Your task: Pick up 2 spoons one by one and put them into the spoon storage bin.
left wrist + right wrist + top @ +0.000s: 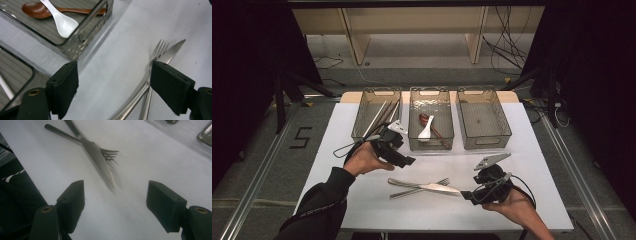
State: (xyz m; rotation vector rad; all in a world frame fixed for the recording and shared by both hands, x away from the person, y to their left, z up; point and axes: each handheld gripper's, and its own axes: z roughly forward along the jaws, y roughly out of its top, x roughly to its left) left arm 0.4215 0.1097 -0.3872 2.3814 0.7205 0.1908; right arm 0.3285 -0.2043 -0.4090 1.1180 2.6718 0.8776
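Hovering open-fingered near crossed knife (432, 187), fork (424, 188)

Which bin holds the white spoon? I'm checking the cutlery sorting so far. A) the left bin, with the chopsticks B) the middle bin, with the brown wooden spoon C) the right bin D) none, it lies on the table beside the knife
B: in the high view the white spoon lies in the middle bin alongside the brown wooden spoon; the left gripper view shows the two together in one bin.
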